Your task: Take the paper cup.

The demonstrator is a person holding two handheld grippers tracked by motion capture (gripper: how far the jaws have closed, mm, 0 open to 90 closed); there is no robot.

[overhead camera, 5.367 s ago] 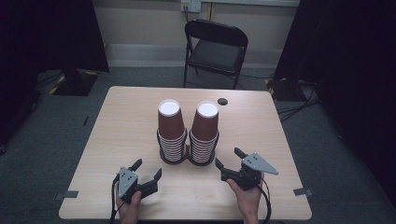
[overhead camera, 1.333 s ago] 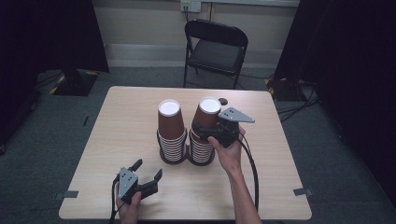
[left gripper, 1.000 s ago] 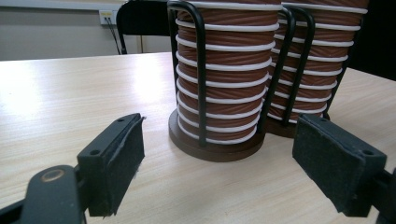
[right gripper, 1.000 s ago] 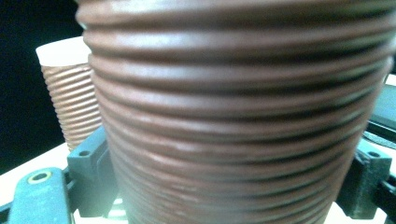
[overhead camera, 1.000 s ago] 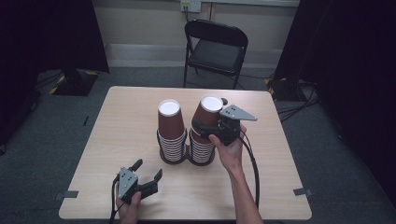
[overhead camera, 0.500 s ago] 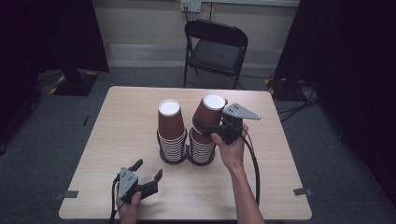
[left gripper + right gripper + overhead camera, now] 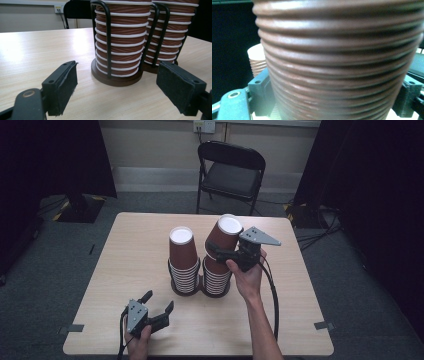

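Two stacks of brown ribbed paper cups stand upside down in black wire holders mid-table: the left stack [image 7: 182,262] and the right stack [image 7: 216,276]. My right gripper [image 7: 216,251] is shut on the top cup [image 7: 224,237] of the right stack, which sits lifted and tilted left above the cups below. In the right gripper view that cup [image 7: 337,62] spans the gap between both jaws of my right gripper [image 7: 334,90]. My left gripper [image 7: 159,301] rests open near the table's front edge, its jaws wide before the left stack [image 7: 122,37] and the right stack [image 7: 170,32].
The wooden table [image 7: 285,310] has bare room at its front and on both sides of the stacks. A black folding chair [image 7: 231,170] stands behind the far edge. Dark curtains hang left and right, and a cable trails from the right gripper along the forearm.
My right gripper rose from the table's front to the right stack's top, closed on the top cup and raised it, tilting it. The left gripper has stayed put.
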